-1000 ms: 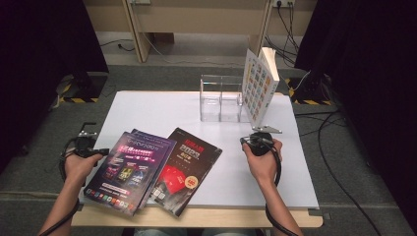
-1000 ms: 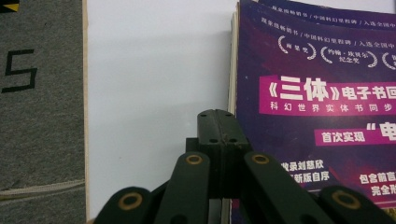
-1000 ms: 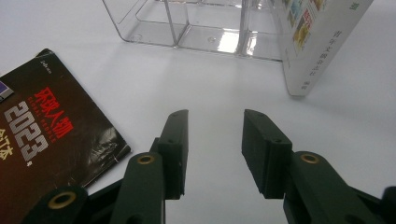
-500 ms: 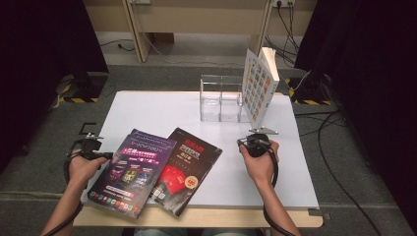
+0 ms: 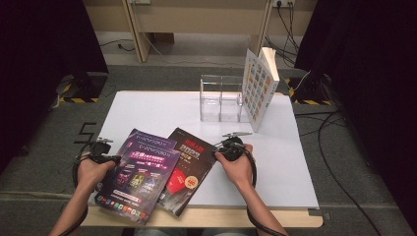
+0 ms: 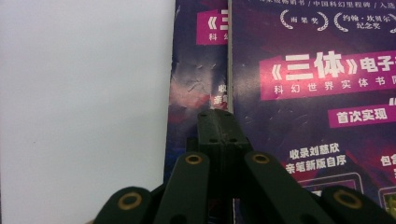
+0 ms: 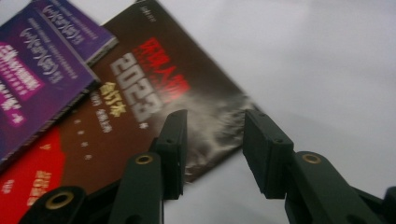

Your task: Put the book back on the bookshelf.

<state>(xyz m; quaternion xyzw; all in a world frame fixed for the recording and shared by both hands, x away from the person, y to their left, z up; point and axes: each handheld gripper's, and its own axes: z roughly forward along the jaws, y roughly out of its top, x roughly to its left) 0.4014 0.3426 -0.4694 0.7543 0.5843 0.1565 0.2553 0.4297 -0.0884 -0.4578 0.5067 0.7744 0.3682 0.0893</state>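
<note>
While the left gripper (image 6: 219, 135) is clenched on the top purple magazine's (image 5: 140, 177) edge at the table's (image 5: 275, 147) left, the right gripper (image 7: 212, 149) is held parted, nothing gripped, above the dark magazine's (image 7: 140, 121) corner.

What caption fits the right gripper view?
Open right gripper nears the corner of a dark 2023 magazine on the white table.

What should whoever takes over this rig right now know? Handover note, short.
Left gripper: shut on the top purple magazine.
Right gripper: open, jaws over the corner of the dark 2023 magazine, not gripping.
A second purple magazine lies under the top one.
Done: one colourful book stands at the right end of the clear organizer.
Left: probably stand the three magazines in the organizer.
</note>
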